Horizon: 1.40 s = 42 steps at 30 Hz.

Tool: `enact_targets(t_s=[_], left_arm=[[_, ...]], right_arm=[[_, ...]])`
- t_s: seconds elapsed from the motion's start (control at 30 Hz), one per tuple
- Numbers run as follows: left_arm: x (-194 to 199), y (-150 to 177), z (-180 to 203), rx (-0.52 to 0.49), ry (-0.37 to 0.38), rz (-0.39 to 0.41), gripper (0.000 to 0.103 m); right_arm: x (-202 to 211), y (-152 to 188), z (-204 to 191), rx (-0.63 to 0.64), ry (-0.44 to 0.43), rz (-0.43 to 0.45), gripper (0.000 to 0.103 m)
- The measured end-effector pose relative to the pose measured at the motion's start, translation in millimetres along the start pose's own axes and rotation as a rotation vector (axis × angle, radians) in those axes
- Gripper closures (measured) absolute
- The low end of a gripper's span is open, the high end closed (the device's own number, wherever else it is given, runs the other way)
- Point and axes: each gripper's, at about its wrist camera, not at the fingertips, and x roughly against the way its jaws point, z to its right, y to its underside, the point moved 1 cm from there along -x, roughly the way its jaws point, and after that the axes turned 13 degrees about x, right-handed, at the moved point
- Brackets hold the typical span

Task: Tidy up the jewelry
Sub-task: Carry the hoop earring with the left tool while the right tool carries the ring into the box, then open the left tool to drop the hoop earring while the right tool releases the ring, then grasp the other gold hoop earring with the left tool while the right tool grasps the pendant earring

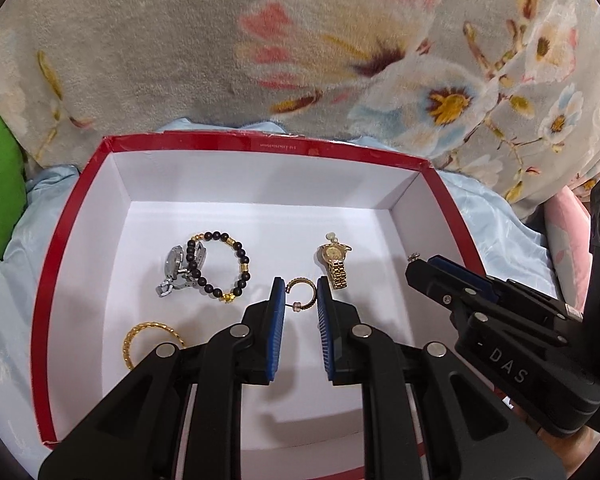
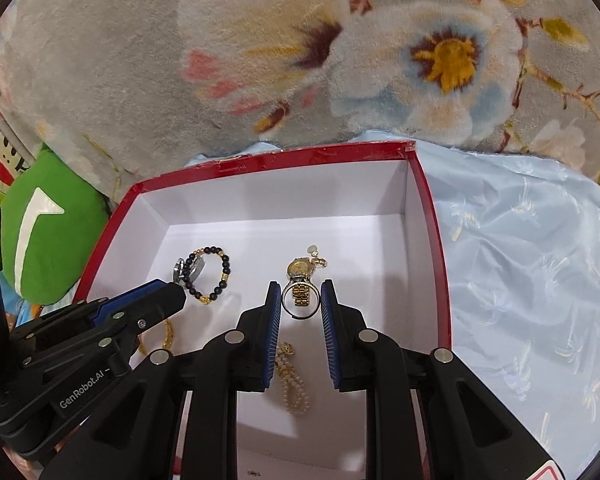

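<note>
Earring (image 1: 299, 293) clamped between left fingers (image 1: 277, 312), ring (image 2: 300, 300) between right fingers (image 2: 328, 312).

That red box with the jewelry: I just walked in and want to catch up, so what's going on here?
A person is sorting jewelry into the red box using two hand-held tongs. The left tongs hold a small gold hoop earring above the box floor; the right tongs hold a silver ring. Already lying inside are a dark beaded bracelet, a silver watch, a gold watch, a gold bangle and a pearl strand.
</note>
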Motion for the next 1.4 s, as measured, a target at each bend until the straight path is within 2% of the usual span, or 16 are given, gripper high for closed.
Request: enact_targets(t_s=[0.13, 0.2, 0.27, 0.33, 0.67, 0.9, 0.97, 1.03, 1.17, 1.4], left_arm=[[-7.4, 2.3, -1.7, 0.007, 0.000, -0.014, 0.087], [-9.8, 3.1, -3.4, 0.018, 0.001, -0.018, 0.086], [-11.6, 3.8, -5.9, 0.032, 0.000, -0.023, 0.079], [-11.0, 4.3, -8.3, 0.047, 0.002, -0.017, 0.068], [-5.0, 6.2, -7.9, 0.045, 0.000, -0.001, 0.068], [24.1, 13.9, -3.4, 0.005, -0.021, 0.047, 0.068], [43.0, 20.4, -4.7, -0.009, -0.029, 0.073, 0.065], [61.3, 29.3, -6.7, -0.020, -0.039, 0.091, 0.052], [97.2, 57.1, -16.9, -0.035, -0.047, 0.102, 0.046], [133.9, 127.8, -60.2, 0.027, -0.123, 0.052, 0.046]], right_arm=[[-4.3, 1.1, -1.2, 0.009, 0.011, -0.001, 0.083], [-5.1, 2.0, -1.2, 0.009, 0.012, 0.000, 0.080], [-4.7, 2.2, 0.1, 0.005, 0.013, 0.002, 0.077], [-4.3, 1.9, 1.4, 0.002, 0.012, 0.005, 0.077], [2.9, 2.8, -1.3, 0.015, 0.012, 0.019, 0.077], [32.6, 16.4, -5.8, 0.026, 0.024, 0.059, 0.077], [52.9, 27.5, -8.5, 0.035, 0.031, 0.082, 0.077], [74.0, 41.3, -12.5, 0.043, 0.037, 0.102, 0.077], [113.3, 86.9, -25.3, 0.063, 0.051, 0.106, 0.072], [131.5, 193.4, -74.3, 0.117, -0.010, -0.041, 0.070]])
